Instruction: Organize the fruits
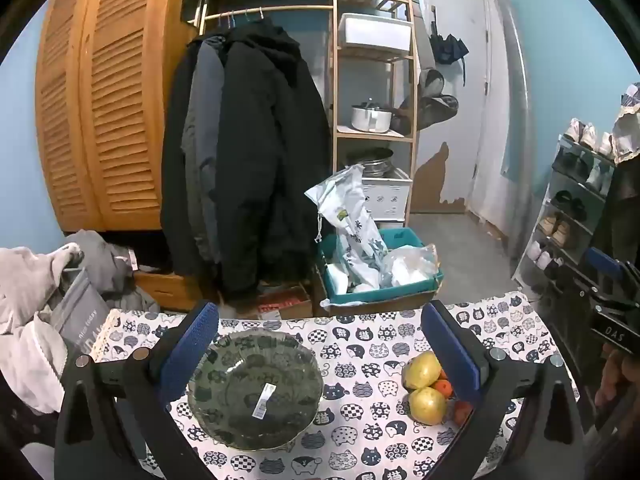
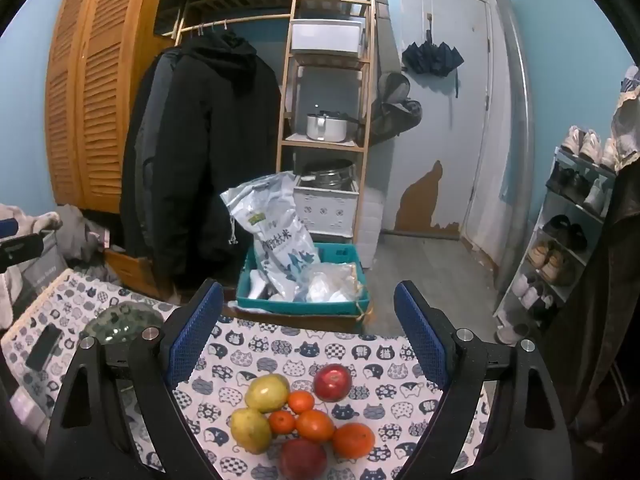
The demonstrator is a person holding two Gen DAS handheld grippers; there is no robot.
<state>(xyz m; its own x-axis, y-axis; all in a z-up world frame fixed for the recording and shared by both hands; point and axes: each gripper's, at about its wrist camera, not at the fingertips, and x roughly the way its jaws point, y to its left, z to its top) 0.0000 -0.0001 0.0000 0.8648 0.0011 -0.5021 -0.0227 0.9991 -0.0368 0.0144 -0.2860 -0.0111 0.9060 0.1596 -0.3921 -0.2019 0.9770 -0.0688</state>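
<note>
Below both cameras lies a bench (image 2: 304, 354) covered in a white cloth printed with blue cats. A cluster of fruit serves as the landmark. Two yellow-green pears (image 2: 267, 392) sit at the cluster's left edge, touching each other. Four oranges (image 2: 314, 425) fill its middle and right. One red apple (image 2: 332, 382) lies at the cluster's far side, and a second red apple (image 2: 303, 458) at its near side.

The right gripper (image 2: 306, 334) hangs above the bench with its blue-padded jaws spread wide apart and holding nothing. The whole cluster lies between and just nearer than the jaw tips, untouched.

The left gripper (image 1: 320, 346) also has its jaws wide apart and holds nothing. A dark green glass plate (image 1: 256, 388) lies on the bench well left of the fruit, between these jaws and close to the left one. In the left wrist view the pears show beside the right jaw, which hides most of the cluster.
</note>
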